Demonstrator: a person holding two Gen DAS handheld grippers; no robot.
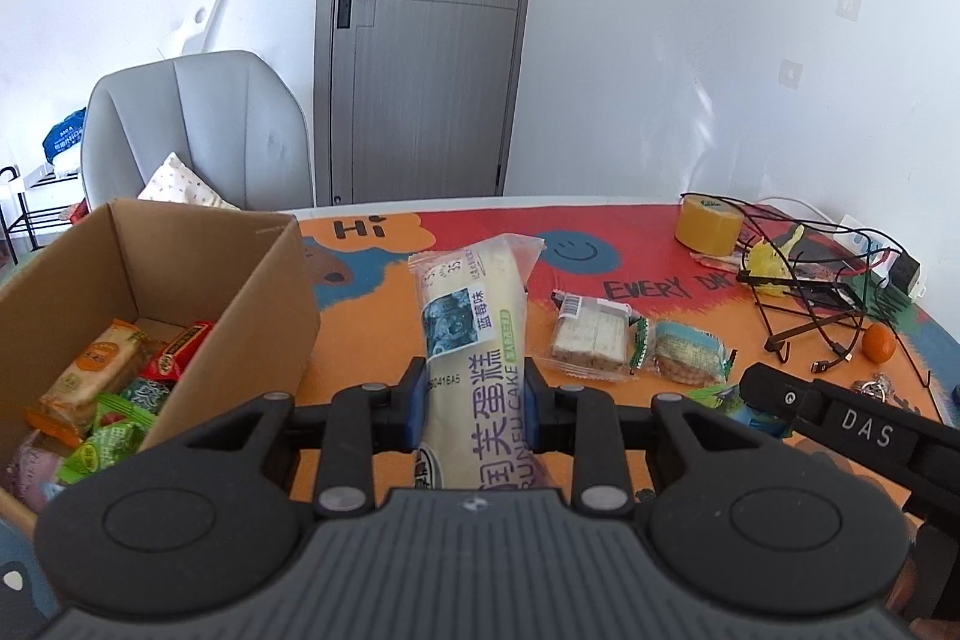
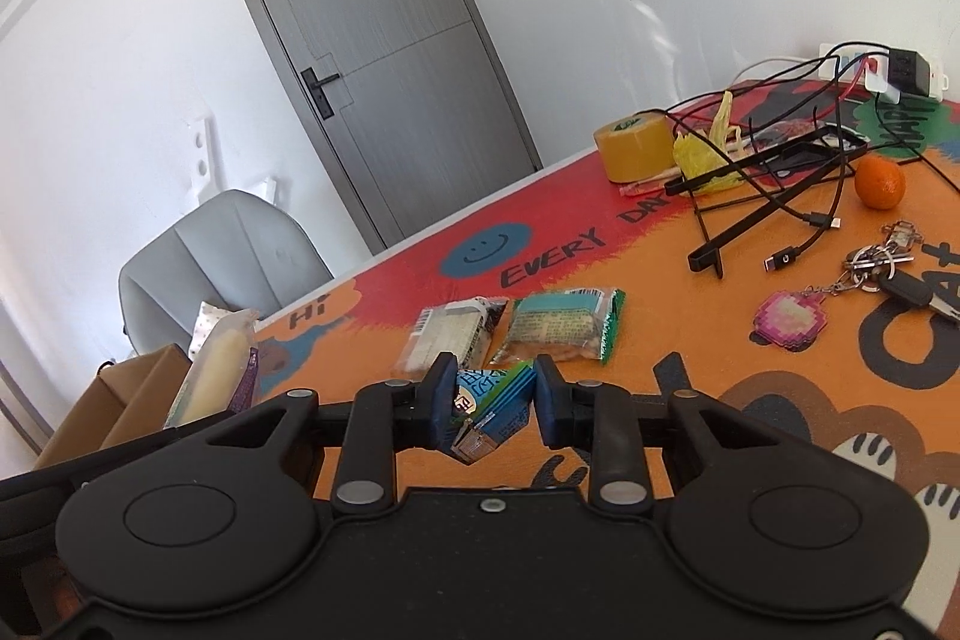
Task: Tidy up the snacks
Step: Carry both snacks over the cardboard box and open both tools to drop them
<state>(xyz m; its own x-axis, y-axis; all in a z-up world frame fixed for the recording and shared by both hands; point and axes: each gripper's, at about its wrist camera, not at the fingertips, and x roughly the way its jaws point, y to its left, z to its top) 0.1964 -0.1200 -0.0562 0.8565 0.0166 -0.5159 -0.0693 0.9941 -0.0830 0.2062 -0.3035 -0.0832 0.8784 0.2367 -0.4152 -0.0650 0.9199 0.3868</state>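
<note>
My left gripper (image 1: 474, 394) is shut on a long white cake packet (image 1: 474, 334) with purple lettering and holds it above the table, just right of an open cardboard box (image 1: 264, 292) that holds several snack packets. The cake packet also shows in the right wrist view (image 2: 216, 376). My right gripper (image 2: 493, 400) has its jaws around a small blue and green snack packet (image 2: 489, 400) low over the table. A clear-wrapped cracker packet (image 2: 450, 334) and a green-edged biscuit packet (image 2: 558, 325) lie on the table just beyond it.
The table has a colourful printed cover (image 2: 630, 400). At the far right lie a yellow tape roll (image 2: 636, 145), tangled black cables (image 2: 774, 172), an orange fruit (image 2: 879, 184), keys (image 2: 888, 268) and a pink keychain (image 2: 789, 316). A grey chair (image 1: 198, 130) stands behind the box.
</note>
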